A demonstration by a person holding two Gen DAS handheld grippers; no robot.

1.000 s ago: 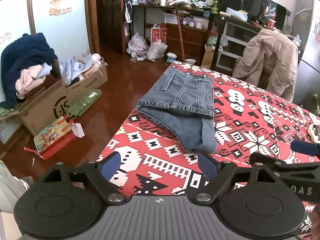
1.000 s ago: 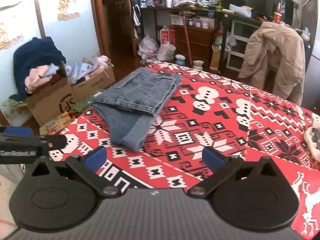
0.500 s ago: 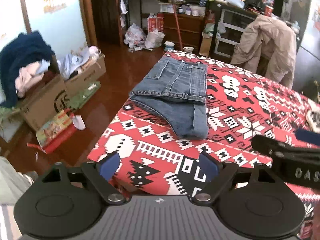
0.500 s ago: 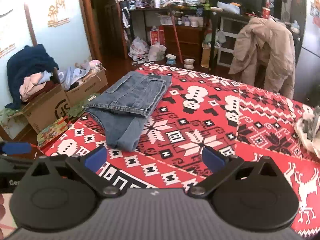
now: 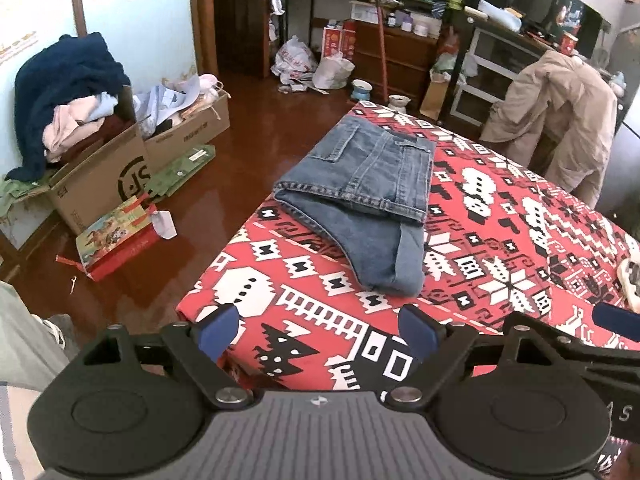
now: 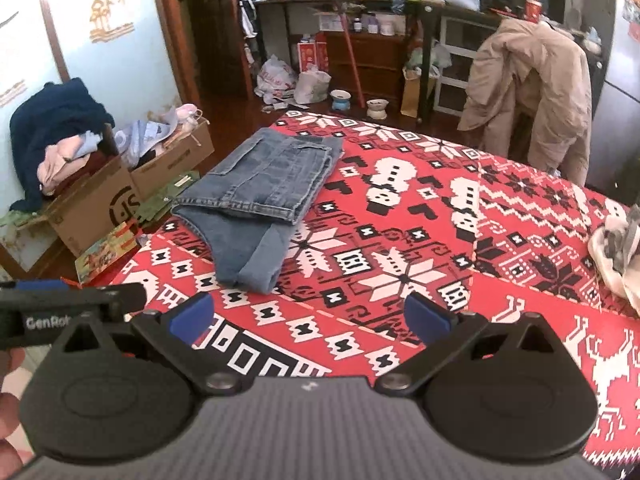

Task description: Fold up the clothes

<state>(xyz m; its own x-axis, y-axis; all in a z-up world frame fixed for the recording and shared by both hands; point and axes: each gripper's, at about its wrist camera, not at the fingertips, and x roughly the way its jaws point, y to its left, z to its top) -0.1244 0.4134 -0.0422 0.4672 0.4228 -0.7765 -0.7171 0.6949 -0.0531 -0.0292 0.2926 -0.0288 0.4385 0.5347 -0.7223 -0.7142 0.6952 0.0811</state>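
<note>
A: Where do things stand?

B: The denim jeans [image 5: 372, 196] lie folded on the red patterned surface [image 5: 500, 240], ahead of both sets of jaws and well apart from them. The left gripper [image 5: 318, 330] has its jaws spread wide and empty; the right gripper [image 6: 308, 314] likewise, nothing between the blue pads [image 6: 428, 318].

A: So what's the step?

B: My guess is either one more fold or leaving this piece as finished. The bundle looks uneven: the lower layer juts out toward the jaws past the upper one. If folding again, I'd pinch that near cuffed end at both corners, lift low and carry it forward over the pocket side, keeping both grippers level so the edges line up.

A: Any room to work?

B: Plenty to the right of the jeans, where the cloth is bare until a pale crumpled garment [image 6: 616, 252] far right of the right jaws. Left is tight: the jeans sit just beside the surface's left edge, with the floor and cardboard boxes [image 5: 104, 176] below. Don't drag them that way.
</note>
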